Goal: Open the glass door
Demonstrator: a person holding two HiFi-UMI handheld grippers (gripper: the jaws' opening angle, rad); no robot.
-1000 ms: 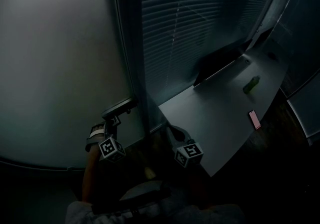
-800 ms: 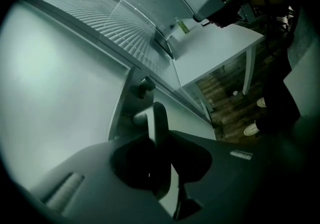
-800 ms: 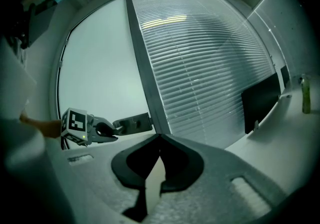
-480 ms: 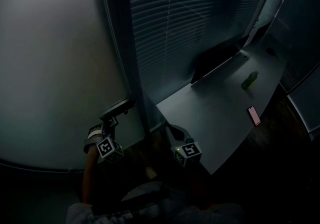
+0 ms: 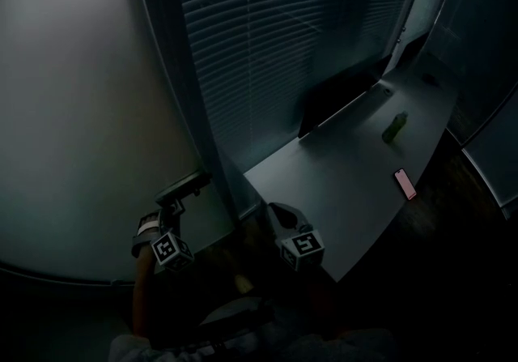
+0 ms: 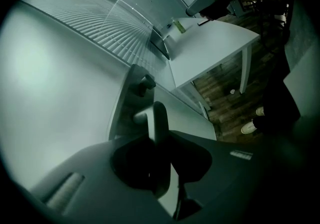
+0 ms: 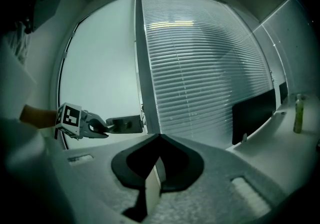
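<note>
Two grippers sit low in our head view. Furthest left stands the glass door (image 5: 81,93), a pale frosted pane beside a dark upright frame. Its grey lever door handle (image 5: 184,185) juts out near the pane's right edge. Our left gripper (image 5: 171,206) has its jaws clamped on the lever's free end, with the forearm (image 5: 142,295) reaching up to it from below. Its marker cube (image 5: 166,249) shows a black-and-white square pattern. The right gripper (image 5: 279,215) hangs apart from the door, jaws pressed together on nothing, aimed at the slatted blinds (image 5: 267,44). Further right, the table (image 5: 340,190) bears a dark monitor (image 5: 336,97), a green bottle (image 5: 394,127) and a pink phone (image 5: 405,184).
</note>
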